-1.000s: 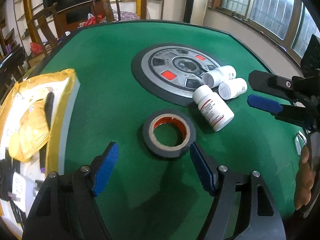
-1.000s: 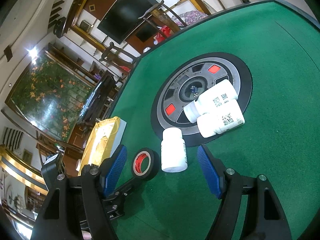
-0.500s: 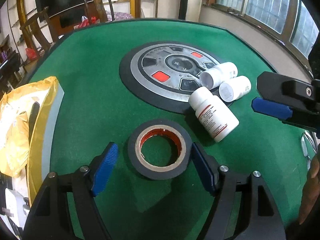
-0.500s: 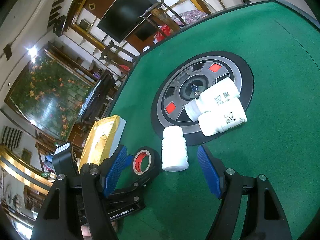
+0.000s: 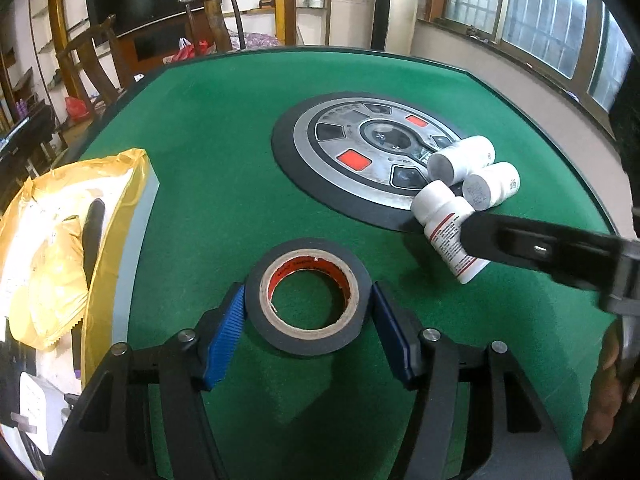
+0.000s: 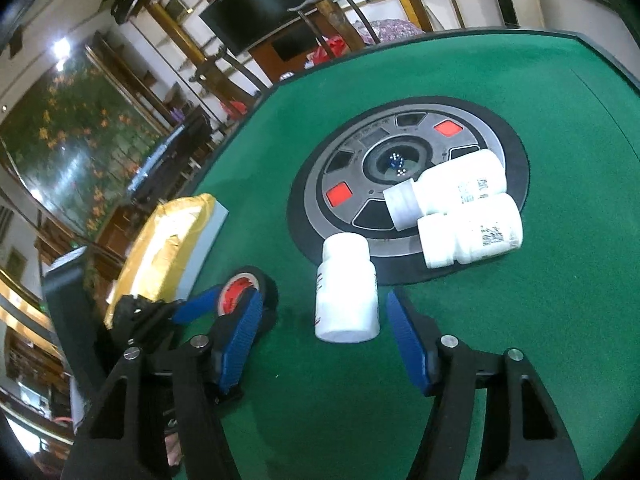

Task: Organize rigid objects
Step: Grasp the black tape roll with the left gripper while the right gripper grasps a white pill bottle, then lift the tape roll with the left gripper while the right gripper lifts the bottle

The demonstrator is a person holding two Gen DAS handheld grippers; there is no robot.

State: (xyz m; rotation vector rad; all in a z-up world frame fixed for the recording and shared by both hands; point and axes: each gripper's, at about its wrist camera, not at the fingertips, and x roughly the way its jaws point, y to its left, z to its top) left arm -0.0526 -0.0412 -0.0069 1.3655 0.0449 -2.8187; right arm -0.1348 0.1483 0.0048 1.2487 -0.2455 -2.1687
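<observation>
Lying flat on the green felt table top (image 5: 224, 184), the black roll of tape with a red-printed core (image 5: 308, 296) sits between the blue ribbed pads of the left gripper (image 5: 307, 326). Both pads stand at the roll's outer wall; the jaws have just been closing, and contact appears made on each side, so the roll is clamped. Beyond the roll, the round grey-and-black control disc (image 5: 360, 152) set in the table centre serves as landmark. A white plastic pill bottle with red label print (image 6: 347, 292) lies on its side at the near edge of the disc, between the pads of the right gripper (image 6: 326, 340). Those jaws have also just been closing, yet gaps remain on both sides of the bottle, so it is not gripped. Two further white plastic bottles (image 6: 460, 188) (image 6: 472, 232) lie side by side, touching, on the right part of the disc. Left of the disc, a yellow plastic-wrapped package (image 5: 60, 240) rests at the table edge.
</observation>
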